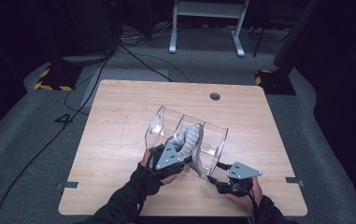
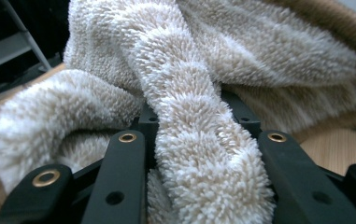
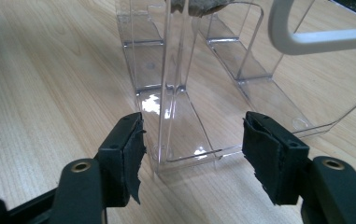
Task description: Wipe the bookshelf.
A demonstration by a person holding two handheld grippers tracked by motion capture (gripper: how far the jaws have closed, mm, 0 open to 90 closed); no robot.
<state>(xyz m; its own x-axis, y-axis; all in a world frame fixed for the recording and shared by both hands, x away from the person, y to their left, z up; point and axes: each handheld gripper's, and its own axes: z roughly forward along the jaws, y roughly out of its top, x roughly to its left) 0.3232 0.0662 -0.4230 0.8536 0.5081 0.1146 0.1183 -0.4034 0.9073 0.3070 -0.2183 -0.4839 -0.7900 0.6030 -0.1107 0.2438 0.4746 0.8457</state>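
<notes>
On the near half of the wooden table (image 1: 119,116) stands a clear acrylic organizer (image 1: 166,122), set at an angle and divided into compartments by upright walls. A beige striped fleece cloth (image 1: 190,136) hangs over the middle compartment's near wall. The left gripper (image 1: 185,162) grips this cloth: in the left gripper view the fleece (image 2: 199,154) is pinched between the black jaws, bunched above and around them. The right gripper (image 1: 210,178) sits at the organizer's near right corner, jaws wide apart and holding nothing; in the right gripper view its pads (image 3: 131,154) straddle the end of a clear divider (image 3: 175,93) without touching it. Left of the organizer the table surface lies bare to the edge; a cable hole (image 1: 215,96) sits near the far edge. Both hands work close to the near edge.
</notes>
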